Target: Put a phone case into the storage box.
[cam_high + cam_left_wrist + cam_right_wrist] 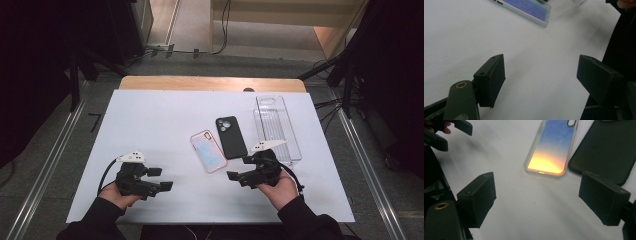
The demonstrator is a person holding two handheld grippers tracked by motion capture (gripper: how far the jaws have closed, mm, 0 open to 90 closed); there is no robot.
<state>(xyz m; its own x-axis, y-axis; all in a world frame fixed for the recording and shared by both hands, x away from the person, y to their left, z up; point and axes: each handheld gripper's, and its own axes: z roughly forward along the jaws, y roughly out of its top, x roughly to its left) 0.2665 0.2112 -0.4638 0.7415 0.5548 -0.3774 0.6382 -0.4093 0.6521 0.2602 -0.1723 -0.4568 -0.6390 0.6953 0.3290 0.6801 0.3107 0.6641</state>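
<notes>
Black two-jaw grippers sat near the table's front edge, one in each hand. The left gripper point(161, 179), towards the front left corner, had its jaws spread wide over bare white tabletop point(150, 125), holding nothing. The right gripper point(239, 168), nearer the front right corner, also had its jaws parted and empty, pointed towards the pastel pink-and-blue phone case point(208, 150) just beyond it near the table's middle. Beside that case, on its right and almost touching, lay a matte black phone case point(231, 137). Farther right, towards the right edge, stood a clear plastic rectangular tray point(295, 145).
</notes>
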